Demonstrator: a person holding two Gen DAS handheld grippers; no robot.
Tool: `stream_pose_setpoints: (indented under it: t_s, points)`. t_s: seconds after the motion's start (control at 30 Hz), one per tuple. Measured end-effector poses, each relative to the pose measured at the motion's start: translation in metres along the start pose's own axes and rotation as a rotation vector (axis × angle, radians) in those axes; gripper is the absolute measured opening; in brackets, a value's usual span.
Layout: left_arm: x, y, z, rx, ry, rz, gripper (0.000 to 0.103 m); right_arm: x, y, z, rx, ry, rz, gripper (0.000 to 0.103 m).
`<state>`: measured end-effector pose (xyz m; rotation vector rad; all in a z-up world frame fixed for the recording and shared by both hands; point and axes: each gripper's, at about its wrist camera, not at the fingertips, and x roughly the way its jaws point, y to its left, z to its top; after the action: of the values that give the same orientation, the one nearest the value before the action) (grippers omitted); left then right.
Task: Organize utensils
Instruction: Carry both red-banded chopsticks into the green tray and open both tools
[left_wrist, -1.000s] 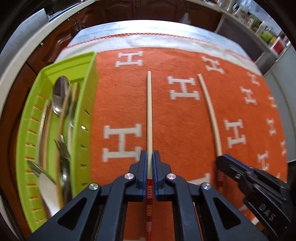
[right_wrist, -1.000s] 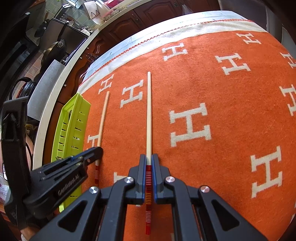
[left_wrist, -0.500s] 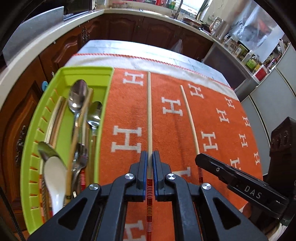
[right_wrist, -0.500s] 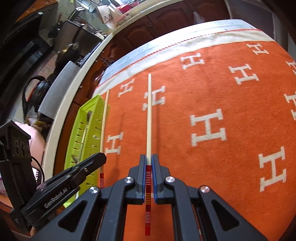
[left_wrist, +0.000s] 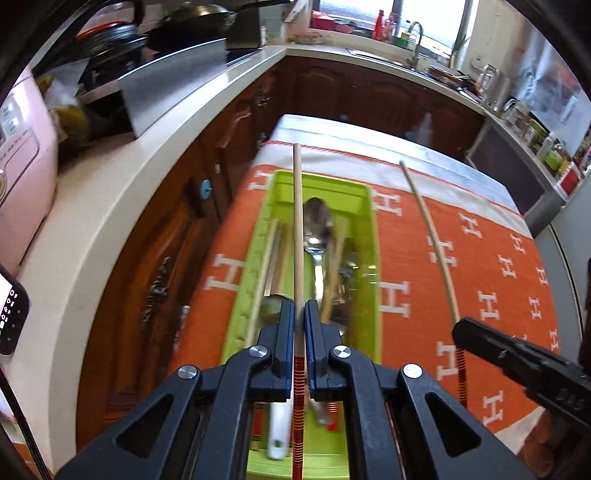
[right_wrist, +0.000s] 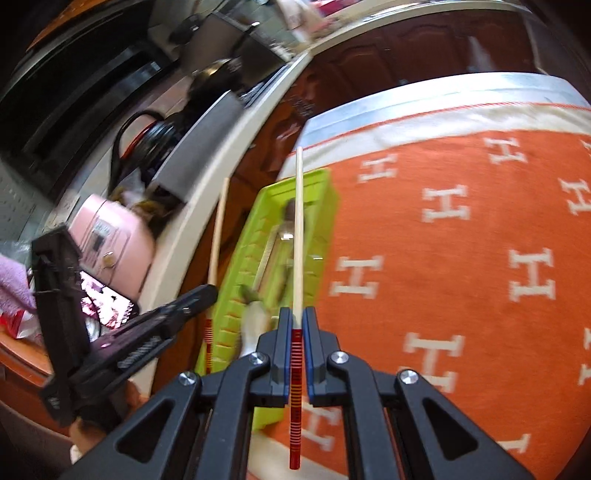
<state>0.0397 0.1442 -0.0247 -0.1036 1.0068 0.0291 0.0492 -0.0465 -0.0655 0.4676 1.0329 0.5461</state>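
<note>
- Chopsticks: one in each tongs, both off the orange cloth (left_wrist: 443, 236) and in the air.
- Left tongs (left_wrist: 299, 325) are clamped on the left chopstick (left_wrist: 297, 236), gripping it just above its red-striped end; the pale tip runs straight out ahead.
- Right tongs (right_wrist: 298, 328) are clamped the same way on the right chopstick (right_wrist: 298, 236), red-striped end toward the camera.
- Tray (left_wrist: 373, 236), green, lies near the left edge of the cloth-covered counter, its long side running away from the person; spoons (left_wrist: 317, 221) and other cutlery lie in it, blurred.
- In the left view the left chopstick sits over the tray and lines up with its long axis; how high above it I cannot tell.
- In the right view the right chopstick crosses the tray's right wall, so it hangs by that edge, also roughly lengthwise.
- Left hand looks nearer to a drop; the right one seems to need a further shift toward the counter's left edge.
- My guess at the step: carrying both sticks to the tray, release not yet begun.
- Risk, as I judge it: a stick let go from height could bounce off the cutlery or tip over the tray's rim.
</note>
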Motion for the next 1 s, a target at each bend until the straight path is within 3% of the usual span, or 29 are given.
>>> stream_pose_setpoints:
  t_s: [0.23, 0.6, 0.77, 1.0]
  points:
    - [0.018, 0.022, 0.002, -0.031, 0.004, -0.006, 0.003, 0.021, 0.032, 0.008, 0.003, 0.003, 0.002, 0.006]
    - [0.034, 0.022, 0.008, -0.03, -0.01, 0.011, 0.005, 0.06, 0.037, 0.008, 0.073, 0.068, -0.064, 0.008]
    - [0.034, 0.02, 0.003, -0.022, -0.024, 0.028, 0.045, 0.066, 0.04, 0.003, 0.035, 0.082, -0.099, 0.008]
    - [0.028, 0.015, -0.001, -0.008, -0.048, 0.028, 0.068, 0.052, 0.03, 0.003, 0.014, 0.054, -0.15, 0.008]
